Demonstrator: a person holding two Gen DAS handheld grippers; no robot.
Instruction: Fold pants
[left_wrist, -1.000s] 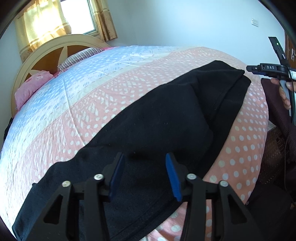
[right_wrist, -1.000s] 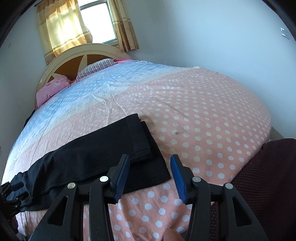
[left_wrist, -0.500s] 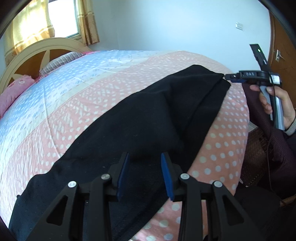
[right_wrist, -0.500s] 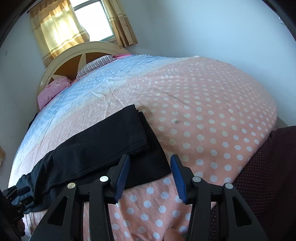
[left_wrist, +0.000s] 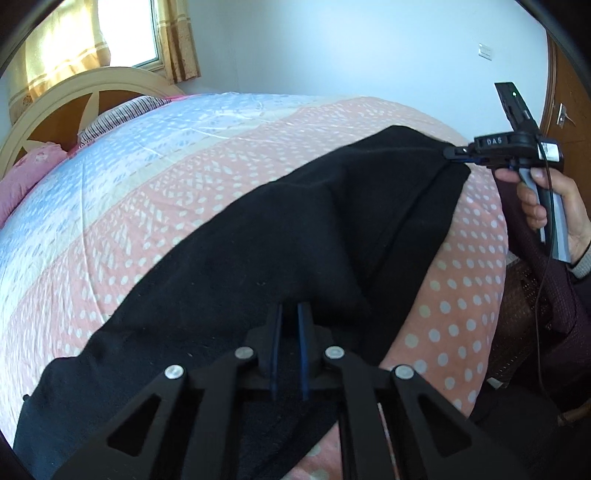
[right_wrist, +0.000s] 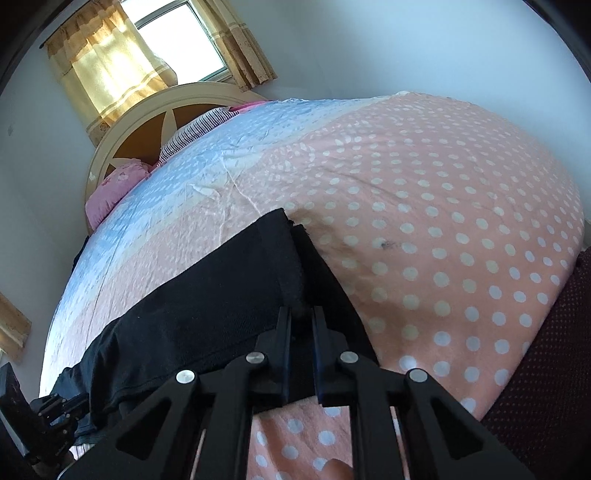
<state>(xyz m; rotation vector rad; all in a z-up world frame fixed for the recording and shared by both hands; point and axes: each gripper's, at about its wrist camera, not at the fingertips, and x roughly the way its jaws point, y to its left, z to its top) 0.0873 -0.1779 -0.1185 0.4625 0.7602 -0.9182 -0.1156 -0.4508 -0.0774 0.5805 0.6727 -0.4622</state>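
Note:
Black pants (left_wrist: 258, 240) lie stretched across a pink polka-dot quilt (left_wrist: 147, 192). My left gripper (left_wrist: 290, 306) is closing, its blue pads pinched on the dark fabric near the quilt's front edge. In the right wrist view the pants (right_wrist: 207, 302) end in a folded hem, and my right gripper (right_wrist: 301, 310) is closing on that hem with cloth between the pads. The left wrist view shows the right gripper (left_wrist: 456, 153) from the side, held by a hand (left_wrist: 546, 206), nipping the far corner of the pants.
A cream and wood headboard (left_wrist: 74, 96) with a pink pillow (left_wrist: 26, 177) and a striped pillow (left_wrist: 122, 114) stands at the bed's far end. A curtained window (right_wrist: 155, 48) is behind it. A wooden door (left_wrist: 565, 110) stands at the right. A maroon garment (right_wrist: 546, 350) borders the bed.
Both grippers went from open above the pants to pinched on the fabric. The right gripper dropped toward the hem; the left stayed over the same stretch of cloth.

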